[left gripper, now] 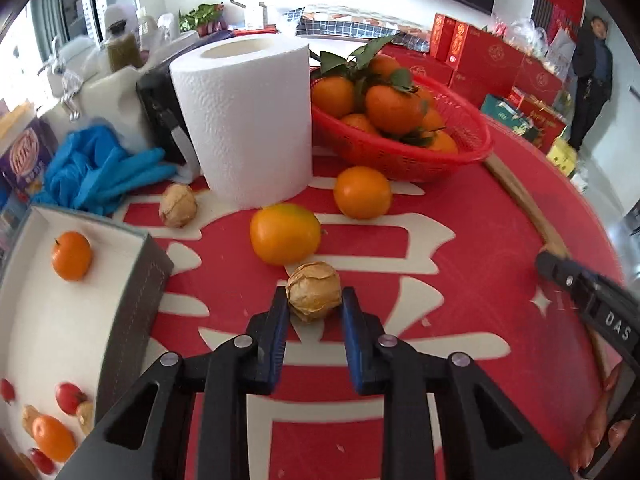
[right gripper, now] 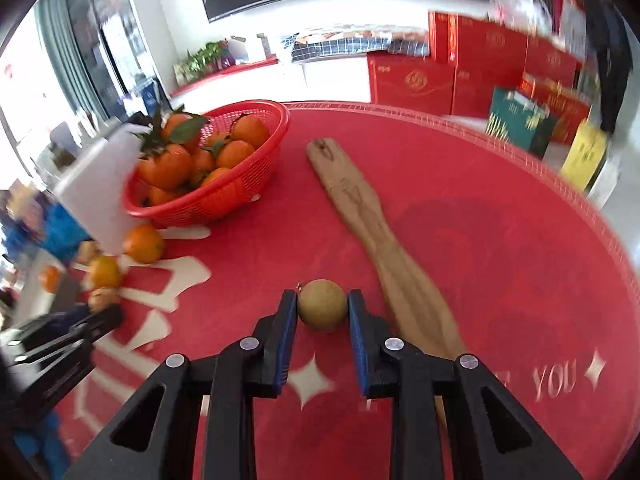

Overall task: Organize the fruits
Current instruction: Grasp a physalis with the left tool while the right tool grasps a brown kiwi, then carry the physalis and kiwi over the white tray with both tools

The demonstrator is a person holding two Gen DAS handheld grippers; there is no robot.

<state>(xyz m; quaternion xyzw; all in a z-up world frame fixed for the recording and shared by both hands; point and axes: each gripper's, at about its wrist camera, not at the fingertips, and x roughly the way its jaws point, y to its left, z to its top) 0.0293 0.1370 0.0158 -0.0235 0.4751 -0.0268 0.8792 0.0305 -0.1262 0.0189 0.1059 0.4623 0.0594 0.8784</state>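
My left gripper (left gripper: 314, 294) is shut on a tan papery-husked fruit (left gripper: 314, 291) just above the red tablecloth. Two oranges (left gripper: 285, 233) (left gripper: 362, 192) and a second husked fruit (left gripper: 178, 205) lie beyond it. A white-lined grey box (left gripper: 132, 280) at left holds an orange (left gripper: 71, 255), small red fruits and more husked ones. My right gripper (right gripper: 322, 306) is shut on a smooth yellow-brown round fruit (right gripper: 322, 305). The left gripper shows at the left edge of the right wrist view (right gripper: 96, 320).
A red basket (left gripper: 460, 148) of leafy oranges stands behind, also in the right wrist view (right gripper: 240, 192). A white paper roll (left gripper: 248, 120), blue gloves (left gripper: 100, 168) and bottles crowd the back left. A wooden paddle (right gripper: 376, 232) lies on the cloth. Red gift boxes stand beyond the table.
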